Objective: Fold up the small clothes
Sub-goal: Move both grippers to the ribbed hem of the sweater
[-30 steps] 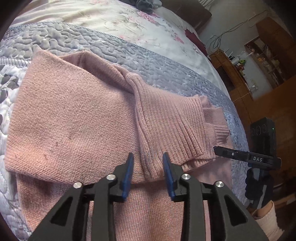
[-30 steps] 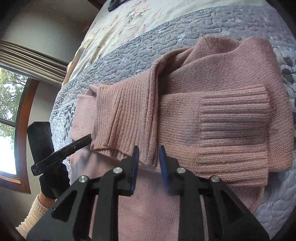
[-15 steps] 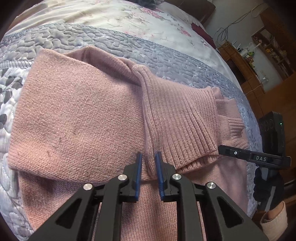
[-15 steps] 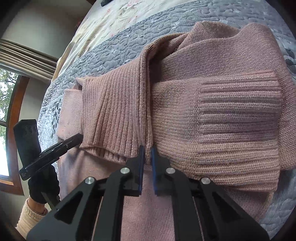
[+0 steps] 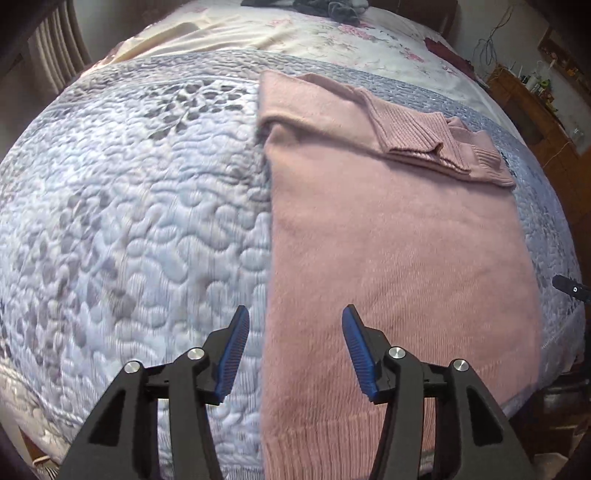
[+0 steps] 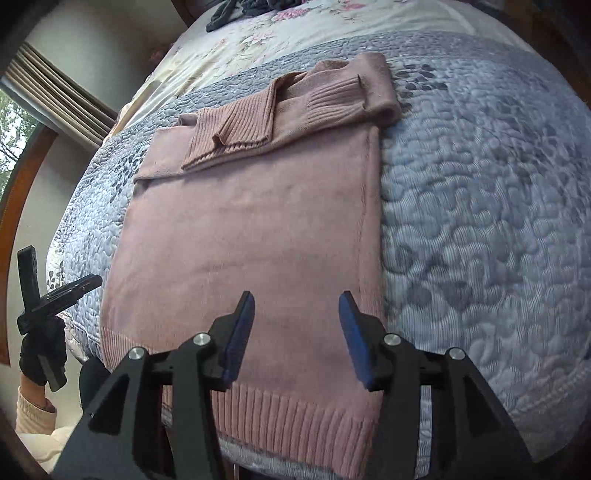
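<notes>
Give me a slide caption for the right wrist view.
Open right gripper above the hem of a pink sweater, sleeves folded in, on a quilted bed.

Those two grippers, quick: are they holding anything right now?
Left gripper: jaws open, holding nothing, over the pink sweater's left edge.
Right gripper: jaws open, holding nothing, above its hem.

One pink sweater (image 5: 399,258) (image 6: 251,236) on bed, two sleeves folded across its upper part, one ribbed hem at near edge. One grey quilted bedspread (image 5: 129,221) (image 6: 480,221); one floral sheet (image 5: 332,33) (image 6: 295,33) beyond it. One dark clothing heap (image 5: 332,7) (image 6: 251,9) at far end; item count within it cannot be told. Two grippers: left gripper (image 5: 293,354) (image 6: 55,295), right gripper (image 6: 297,338), each with two blue-padded fingers, jaws apart. One gloved hand (image 6: 42,354) visible. One window (image 6: 11,155), one curtain (image 6: 55,96).
</notes>
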Action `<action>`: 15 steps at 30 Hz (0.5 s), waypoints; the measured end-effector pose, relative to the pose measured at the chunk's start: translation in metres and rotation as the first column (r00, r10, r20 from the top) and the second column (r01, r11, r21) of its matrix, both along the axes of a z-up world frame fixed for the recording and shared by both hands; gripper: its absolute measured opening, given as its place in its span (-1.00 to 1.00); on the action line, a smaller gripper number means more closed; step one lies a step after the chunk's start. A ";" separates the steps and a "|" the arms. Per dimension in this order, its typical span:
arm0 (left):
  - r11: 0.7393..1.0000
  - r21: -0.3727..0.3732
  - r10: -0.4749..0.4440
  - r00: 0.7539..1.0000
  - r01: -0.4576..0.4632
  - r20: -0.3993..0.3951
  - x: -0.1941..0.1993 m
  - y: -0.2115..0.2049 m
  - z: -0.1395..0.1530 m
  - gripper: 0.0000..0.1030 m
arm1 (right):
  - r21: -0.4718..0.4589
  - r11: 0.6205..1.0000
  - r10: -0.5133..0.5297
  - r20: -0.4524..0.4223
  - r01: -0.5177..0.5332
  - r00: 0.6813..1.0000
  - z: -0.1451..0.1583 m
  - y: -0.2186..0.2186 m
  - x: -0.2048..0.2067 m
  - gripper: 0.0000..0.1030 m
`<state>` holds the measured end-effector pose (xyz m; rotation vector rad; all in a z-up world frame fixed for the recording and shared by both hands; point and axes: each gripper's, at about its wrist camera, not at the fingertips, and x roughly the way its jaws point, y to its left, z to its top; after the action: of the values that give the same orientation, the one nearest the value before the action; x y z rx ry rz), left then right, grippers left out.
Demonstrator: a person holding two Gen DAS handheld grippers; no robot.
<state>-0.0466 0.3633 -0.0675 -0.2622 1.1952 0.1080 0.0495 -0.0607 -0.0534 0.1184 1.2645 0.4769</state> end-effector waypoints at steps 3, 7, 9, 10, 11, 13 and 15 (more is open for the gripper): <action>0.999 -0.010 0.042 0.999 -0.042 -0.010 -0.036 0.006 -0.002 0.02 | 0.008 1.000 -0.025 -0.012 0.025 1.000 0.002 -0.016 -0.029 -0.06; 0.999 0.031 0.032 0.999 -0.032 -0.016 -0.066 0.000 -0.004 0.08 | -0.060 0.998 -0.024 -0.007 0.023 1.000 -0.004 -0.028 -0.055 -0.03; 0.999 0.007 0.036 0.999 -0.035 -0.030 -0.077 -0.001 -0.008 0.09 | -0.061 0.998 -0.034 -0.028 0.033 0.999 -0.013 -0.034 -0.065 -0.02; 0.999 0.007 0.035 0.999 -0.035 -0.035 -0.081 -0.003 -0.010 0.09 | -0.053 0.998 -0.042 -0.042 0.040 0.998 -0.018 -0.037 -0.069 -0.02; 0.999 0.010 0.031 0.999 -0.031 -0.040 -0.085 -0.004 -0.012 0.09 | -0.041 0.998 -0.049 -0.058 0.047 0.997 -0.022 -0.040 -0.073 -0.02; 1.000 0.006 0.030 0.998 -0.030 -0.046 -0.092 -0.006 -0.015 0.09 | -0.041 0.998 -0.060 -0.078 0.057 0.995 -0.032 -0.045 -0.083 -0.02; 0.999 -0.018 0.031 0.998 -0.032 -0.052 -0.099 -0.007 -0.020 0.09 | -0.058 0.996 -0.069 -0.089 0.064 0.994 -0.040 -0.051 -0.090 -0.02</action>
<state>-0.1452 0.3567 -0.0872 -0.2959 1.2444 0.1317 -0.0403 -0.1113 -0.0938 0.1369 1.3571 0.3821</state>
